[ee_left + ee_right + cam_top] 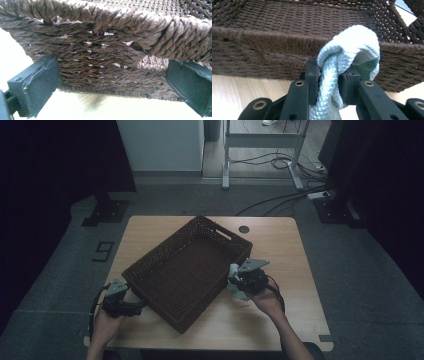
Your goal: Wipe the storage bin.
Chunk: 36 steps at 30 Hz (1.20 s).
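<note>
A dark brown woven basket (187, 270) lies askew on the wooden table (280, 245). Its inside looks empty. My right gripper (236, 281) is at the basket's right long wall, shut on a pale blue cloth (239, 292). In the right gripper view the cloth (348, 50) bulges up between the jaws, just in front of the basket wall (262, 47). My left gripper (137, 307) sits at the basket's near left side. In the left gripper view its jaws stand wide apart, either side of the woven wall (105, 62), with nothing pinched.
A small dark round hole (243, 229) marks the table's far side. Beyond the table are a grey carpet, a desk frame (260, 150) with cables, and dark curtains. A person's hands (270, 302) hold both grippers from the near edge.
</note>
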Motion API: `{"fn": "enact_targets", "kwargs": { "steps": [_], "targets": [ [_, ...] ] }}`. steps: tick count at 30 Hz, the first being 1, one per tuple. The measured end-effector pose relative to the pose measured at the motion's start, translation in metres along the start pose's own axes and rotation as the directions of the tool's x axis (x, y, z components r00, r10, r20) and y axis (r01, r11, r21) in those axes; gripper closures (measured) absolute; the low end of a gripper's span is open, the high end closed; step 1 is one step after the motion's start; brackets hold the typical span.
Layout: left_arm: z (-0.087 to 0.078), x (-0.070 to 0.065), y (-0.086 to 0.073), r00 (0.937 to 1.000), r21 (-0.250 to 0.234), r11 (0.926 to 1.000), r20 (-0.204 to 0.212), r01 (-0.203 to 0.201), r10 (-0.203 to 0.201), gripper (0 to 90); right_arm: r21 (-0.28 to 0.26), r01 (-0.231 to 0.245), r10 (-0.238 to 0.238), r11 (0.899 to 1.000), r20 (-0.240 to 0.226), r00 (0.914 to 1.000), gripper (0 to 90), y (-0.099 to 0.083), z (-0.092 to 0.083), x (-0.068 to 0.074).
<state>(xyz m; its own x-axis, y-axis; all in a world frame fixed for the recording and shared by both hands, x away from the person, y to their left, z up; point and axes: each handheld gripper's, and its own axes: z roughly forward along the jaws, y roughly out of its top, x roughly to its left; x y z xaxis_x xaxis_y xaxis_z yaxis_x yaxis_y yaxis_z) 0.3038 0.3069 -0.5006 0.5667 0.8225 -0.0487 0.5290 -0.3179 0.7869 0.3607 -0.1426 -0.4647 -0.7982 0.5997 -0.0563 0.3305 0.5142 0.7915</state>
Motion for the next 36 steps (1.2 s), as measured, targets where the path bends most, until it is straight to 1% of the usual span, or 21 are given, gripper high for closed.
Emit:
{"fn": "enact_targets", "kwargs": {
  "steps": [6, 11, 15, 24, 31, 36],
  "targets": [
    [0.0, -0.001, 0.001, 1.0, 0.003, 1.0, -0.002, -0.002, 0.002, 0.0, -0.009, 0.013, -0.013, 1.0, -0.015, 0.9998, 70.8, 0.002, -0.001, 0.01],
    [0.0, -0.002, 0.001, 1.0, 0.002, 1.0, -0.002, -0.005, 0.005, 0.0, -0.02, 0.02, -0.021, 1.0, -0.048, 0.9986, 70.8, 0.002, 0.0, 0.018],
    [0.0, -0.002, 0.001, 1.0, 0.002, 1.0, -0.002, -0.005, 0.005, 0.0, -0.017, 0.036, -0.037, 0.999, -0.058, 0.9976, 70.8, 0.004, 0.001, 0.028],
    [0.0, -0.003, 0.001, 1.0, 0.005, 1.0, -0.004, -0.004, 0.004, 0.0, -0.021, 0.066, -0.068, 0.998, -0.093, 0.9933, 70.6, 0.005, 0.001, 0.046],
    [0.0, -0.003, 0.002, 1.0, 0.006, 1.0, -0.006, -0.004, 0.005, 0.0, -0.025, 0.086, -0.089, 0.996, -0.126, 0.9881, 70.6, 0.006, 0.002, 0.059],
    [0.0, -0.003, 0.002, 1.0, 0.008, 1.0, -0.006, -0.005, 0.005, 0.0, -0.021, 0.104, -0.106, 0.994, -0.136, 0.985, 70.4, 0.006, 0.002, 0.068]
  ]
}}
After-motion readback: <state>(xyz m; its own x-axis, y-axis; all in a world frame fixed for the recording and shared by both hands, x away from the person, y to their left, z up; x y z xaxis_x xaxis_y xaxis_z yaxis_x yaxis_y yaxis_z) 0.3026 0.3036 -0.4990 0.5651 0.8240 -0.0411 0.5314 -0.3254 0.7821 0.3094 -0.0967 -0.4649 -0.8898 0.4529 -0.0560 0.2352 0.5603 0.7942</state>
